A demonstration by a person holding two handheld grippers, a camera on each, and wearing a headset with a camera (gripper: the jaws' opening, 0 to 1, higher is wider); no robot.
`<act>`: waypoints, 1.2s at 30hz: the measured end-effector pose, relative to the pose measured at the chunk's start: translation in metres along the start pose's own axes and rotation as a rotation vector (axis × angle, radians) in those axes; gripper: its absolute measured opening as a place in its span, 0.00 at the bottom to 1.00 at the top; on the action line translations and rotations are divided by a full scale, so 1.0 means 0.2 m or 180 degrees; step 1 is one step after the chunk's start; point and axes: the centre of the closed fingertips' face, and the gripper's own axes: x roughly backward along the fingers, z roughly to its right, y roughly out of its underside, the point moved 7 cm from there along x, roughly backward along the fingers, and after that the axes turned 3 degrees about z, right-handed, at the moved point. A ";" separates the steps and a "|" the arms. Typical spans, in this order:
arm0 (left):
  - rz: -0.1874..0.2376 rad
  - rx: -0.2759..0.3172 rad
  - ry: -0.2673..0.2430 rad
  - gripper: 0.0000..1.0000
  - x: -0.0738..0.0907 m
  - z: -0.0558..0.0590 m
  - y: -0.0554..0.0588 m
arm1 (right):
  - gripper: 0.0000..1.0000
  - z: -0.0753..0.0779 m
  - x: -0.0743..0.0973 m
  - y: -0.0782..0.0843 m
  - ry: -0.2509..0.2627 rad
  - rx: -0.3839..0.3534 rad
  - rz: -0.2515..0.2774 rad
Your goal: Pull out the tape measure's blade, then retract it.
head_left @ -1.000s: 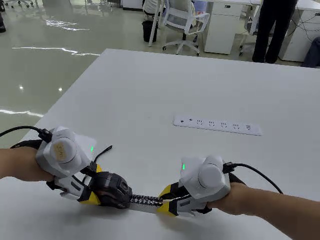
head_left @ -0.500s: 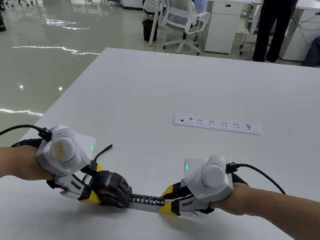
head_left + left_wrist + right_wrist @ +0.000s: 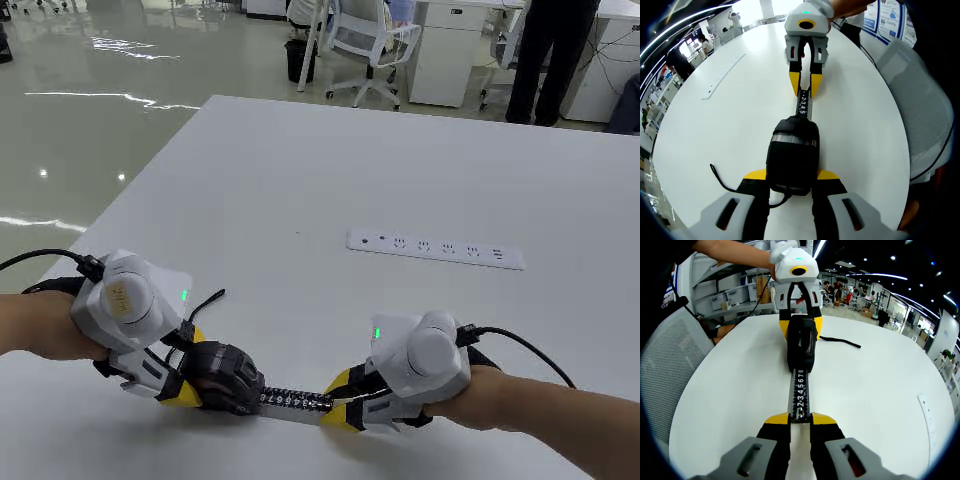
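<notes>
Work surface: white table (image 3: pixel 300 170); all task items sit at its near edge.
Tape measure: the black tape measure (image 3: pixel 792 155) is low on the table in front of the person, at the lower left of the head view, with its blade outlet pointing at the opposite gripper.
Left gripper: the left gripper (image 3: pixel 792 175) pinches the tape measure. One yellow-tipped jaw presses against each flank of the body.
Blade: the blade (image 3: pixel 800 390) is drawn out a short length. It runs in a straight line from the tape measure to the right gripper, close above the table. The numerals 2 to 8 are readable in the right gripper view.
Right gripper: the right gripper (image 3: pixel 800 418) has its yellow tips pressed together on the free end of the blade, at the low numerals.
Alignment: the two grippers face each other, jaws toward jaws, with the exposed blade between them.
Strap: a black strap (image 3: pixel 840 341) trails from the tape measure and lies loose on the table beside it.
Power strip: a white power strip (image 3: pixel 435 250) lies flat farther out on the table, well apart from both grippers.
Background: an office chair (image 3: pixel 365 45) and a standing person (image 3: pixel 545 50) are on the floor beyond the far edge of the table.
</notes>
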 end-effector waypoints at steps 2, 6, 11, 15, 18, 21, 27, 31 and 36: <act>0.0001 0.0004 -0.0003 0.27 0.00 0.00 0.00 | 0.13 0.00 0.00 0.00 -0.0001 -0.0002 -0.0001; 0.0001 0.0001 -0.0002 0.27 0.00 0.00 0.00 | 0.13 0.01 0.00 0.01 -0.0007 -0.0005 -0.0001; 0.0001 0.0003 0.0000 0.27 0.00 -0.01 0.00 | 0.13 0.00 0.01 0.01 -0.0013 -0.0027 0.0003; -0.0001 -0.0001 0.0003 0.27 0.00 -0.01 0.01 | 0.13 0.00 0.01 0.02 -0.0020 -0.0026 0.0011; -0.0003 -0.0007 0.0005 0.27 0.00 -0.01 0.01 | 0.13 0.00 0.02 0.02 -0.0022 -0.0027 0.0011; -0.0004 -0.0009 0.0005 0.27 0.00 0.00 0.01 | 0.13 0.00 0.02 0.02 -0.0022 -0.0016 0.0006; -0.0004 -0.0010 0.0002 0.27 0.00 0.00 0.01 | 0.13 0.00 0.03 0.03 -0.0027 -0.0012 0.0001; -0.0006 -0.0011 0.0003 0.27 0.00 0.00 0.00 | 0.13 0.00 0.04 0.03 -0.0027 -0.0005 -0.0006; -0.0005 -0.0010 -0.0003 0.27 0.00 0.00 0.00 | 0.13 0.00 0.05 0.04 -0.0025 0.0002 -0.0013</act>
